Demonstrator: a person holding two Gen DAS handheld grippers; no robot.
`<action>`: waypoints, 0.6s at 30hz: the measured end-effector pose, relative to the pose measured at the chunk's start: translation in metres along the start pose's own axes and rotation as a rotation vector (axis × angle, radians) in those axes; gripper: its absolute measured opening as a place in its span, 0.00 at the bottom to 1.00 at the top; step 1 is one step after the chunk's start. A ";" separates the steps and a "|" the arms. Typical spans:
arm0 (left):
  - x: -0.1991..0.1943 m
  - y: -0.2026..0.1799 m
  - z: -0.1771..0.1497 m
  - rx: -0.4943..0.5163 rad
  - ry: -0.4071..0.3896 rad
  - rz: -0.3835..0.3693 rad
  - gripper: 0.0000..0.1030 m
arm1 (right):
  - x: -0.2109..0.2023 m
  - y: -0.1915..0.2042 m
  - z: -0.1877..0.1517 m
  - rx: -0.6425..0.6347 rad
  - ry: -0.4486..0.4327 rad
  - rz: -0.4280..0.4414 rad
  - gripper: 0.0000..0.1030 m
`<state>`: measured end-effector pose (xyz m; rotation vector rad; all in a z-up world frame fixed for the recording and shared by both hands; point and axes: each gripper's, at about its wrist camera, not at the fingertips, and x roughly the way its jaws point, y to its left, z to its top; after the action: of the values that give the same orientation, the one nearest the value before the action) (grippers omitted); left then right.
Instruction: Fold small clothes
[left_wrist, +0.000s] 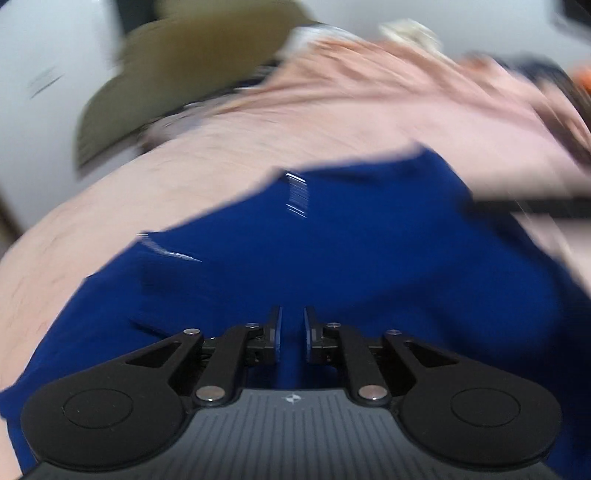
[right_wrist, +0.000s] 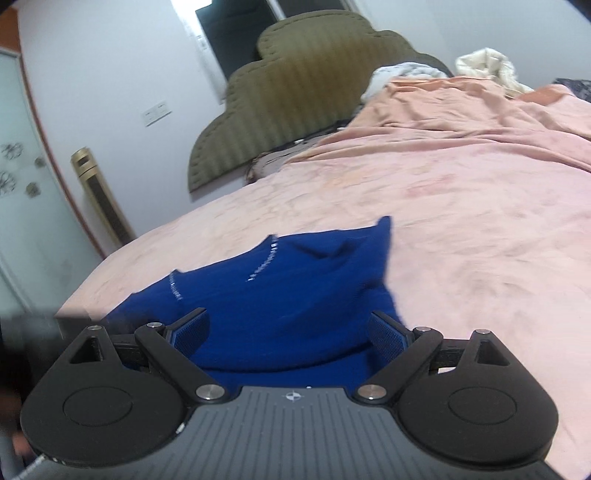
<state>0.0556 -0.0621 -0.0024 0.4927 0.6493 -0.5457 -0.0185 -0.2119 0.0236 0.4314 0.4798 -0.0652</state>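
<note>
A dark blue garment (left_wrist: 332, 240) with small white stitch marks lies on the pink bedspread (left_wrist: 258, 129). My left gripper (left_wrist: 292, 334) has its jaws nearly together, with a fold of the blue cloth pinched between them. The left wrist view is motion-blurred. In the right wrist view the same garment (right_wrist: 288, 295) lies bunched just ahead of my right gripper (right_wrist: 288, 332), whose jaws are wide open with cloth lying between them, not clamped. The pink bedspread (right_wrist: 461, 221) stretches beyond.
An olive padded headboard (right_wrist: 295, 88) stands against the white wall behind the bed. White and cream bedding (right_wrist: 480, 66) is piled at the far end. A gold upright heater (right_wrist: 99, 199) stands by the wall at left. The bed's left edge (right_wrist: 74, 302) drops off near the right gripper.
</note>
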 end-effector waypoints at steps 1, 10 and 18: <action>-0.007 -0.012 -0.009 0.064 -0.011 0.005 0.19 | 0.002 -0.004 0.001 0.004 -0.001 -0.002 0.91; -0.077 0.025 -0.063 0.116 -0.170 0.161 0.92 | 0.028 0.038 0.017 -0.157 0.034 0.097 0.91; -0.060 0.126 -0.079 -0.255 -0.022 0.451 0.91 | 0.106 0.155 -0.002 -0.554 0.177 0.179 0.92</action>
<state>0.0588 0.0976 0.0148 0.3754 0.5539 -0.0404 0.0993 -0.0658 0.0333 -0.0668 0.6065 0.2764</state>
